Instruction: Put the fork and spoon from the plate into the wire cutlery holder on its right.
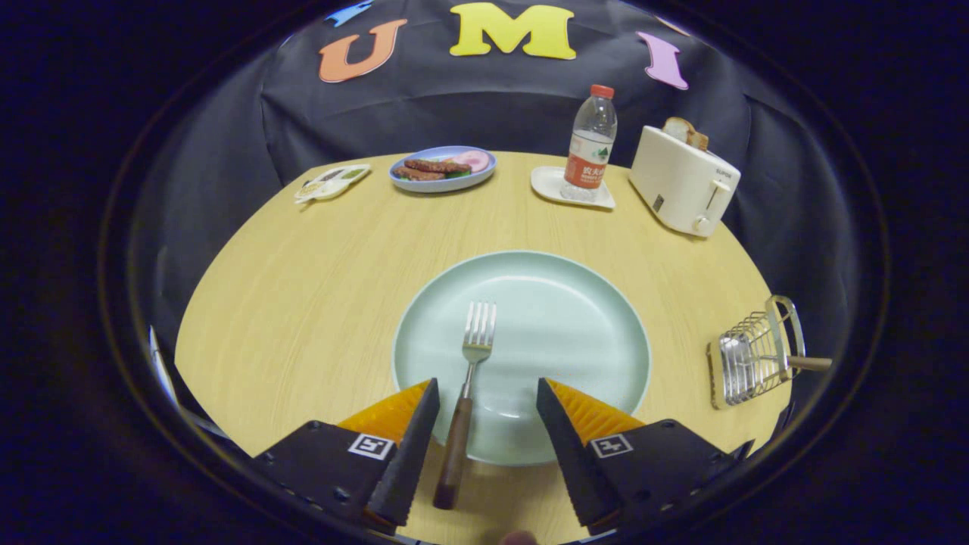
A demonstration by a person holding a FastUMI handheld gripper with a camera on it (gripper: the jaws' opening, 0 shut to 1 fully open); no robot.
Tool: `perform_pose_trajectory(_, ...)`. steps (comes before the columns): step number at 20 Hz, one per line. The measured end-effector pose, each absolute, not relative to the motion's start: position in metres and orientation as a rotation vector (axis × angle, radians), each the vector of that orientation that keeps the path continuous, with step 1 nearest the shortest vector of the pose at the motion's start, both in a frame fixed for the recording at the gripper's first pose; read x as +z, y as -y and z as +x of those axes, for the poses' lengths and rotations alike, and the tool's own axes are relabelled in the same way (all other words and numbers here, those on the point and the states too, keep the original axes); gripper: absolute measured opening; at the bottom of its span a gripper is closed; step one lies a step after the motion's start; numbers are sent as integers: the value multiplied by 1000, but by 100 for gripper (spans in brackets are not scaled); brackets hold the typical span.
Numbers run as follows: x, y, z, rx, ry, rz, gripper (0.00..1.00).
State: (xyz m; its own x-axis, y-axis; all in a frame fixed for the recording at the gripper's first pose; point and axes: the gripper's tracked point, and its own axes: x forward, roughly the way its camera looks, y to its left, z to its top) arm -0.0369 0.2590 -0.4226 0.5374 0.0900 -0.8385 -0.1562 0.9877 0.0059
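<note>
Fork (468,386) on the pale green plate (560,318), tongs (488,393) spread wide on either side of its handle, touching nothing.

Its tines point away across the plate; the dark handle runs back over the near rim onto the tabletop (303,303), lying nearer the left finger. The wire cutlery holder (749,352) lies off to the right of the plate near the tabletop's edge, a wooden handle poking out of it; whether that is the spoon is hard to make out through the wires. Beyond the plate stand a blue dish of food (443,168), a small tray (331,182), a water bottle (590,144) on a white coaster (571,188), and a toaster (681,180) holding bread.
</note>
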Motion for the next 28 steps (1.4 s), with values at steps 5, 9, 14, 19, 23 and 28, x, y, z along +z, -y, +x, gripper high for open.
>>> perform_pose_trajectory(5, -431, -260, -38, 136, -1032, -84, 46)
perform_pose_trajectory(9, -437, -258, -40, 154, -1049, -128, 10)
perform_pose_trajectory(14, -421, -245, -37, 152, -1066, -109, 1)
perform_pose_trajectory(19, -380, -210, -30, 146, -1096, -92, 1)
perform_pose_trajectory(23, -327, -152, -19, 150, -1097, -135, 1)
perform_pose_trajectory(28, -267, -62, -13, 109, -1140, -122, 1)
